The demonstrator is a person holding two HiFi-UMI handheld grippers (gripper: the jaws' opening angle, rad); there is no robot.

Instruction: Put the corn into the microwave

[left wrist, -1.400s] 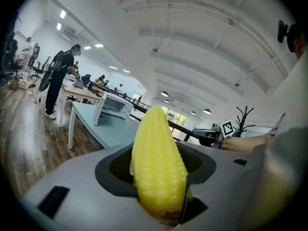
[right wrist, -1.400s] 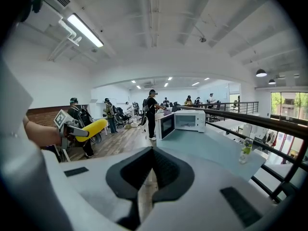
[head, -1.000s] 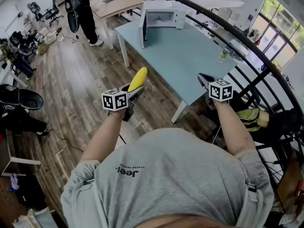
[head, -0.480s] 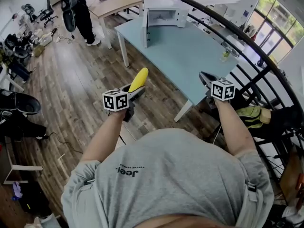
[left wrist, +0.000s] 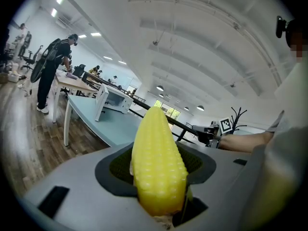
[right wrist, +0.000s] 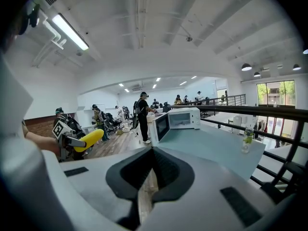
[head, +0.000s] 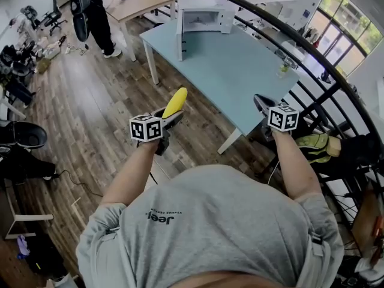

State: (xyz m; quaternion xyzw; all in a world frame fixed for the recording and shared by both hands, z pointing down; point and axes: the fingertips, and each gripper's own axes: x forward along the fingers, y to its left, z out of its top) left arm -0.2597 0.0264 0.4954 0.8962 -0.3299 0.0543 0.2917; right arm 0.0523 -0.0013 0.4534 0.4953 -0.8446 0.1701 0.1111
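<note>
I see yellow corn (head: 175, 101). The counter (head: 240, 71), upper middle, is light blue and the microwave (head: 201, 18) is white. The floor (head: 90, 101) has brown wood stripes. My left tool (head: 171, 116) and right tool (head: 260, 103) carry cubes (head: 146, 128) with black-and-white squares. The shirt (head: 210, 221) is grey.

Only one word can be read: "Jeep", printed in dark letters on the grey T-shirt (head: 210, 233) of the person who wears the head camera (in the head view it stands upside down, toward the person's left side). A smaller line of print just beside this word is too small to read. The left cube (head: 146, 128) and the right cube (head: 282, 117) carry black-and-white square markers, not letters or numbers.
</note>
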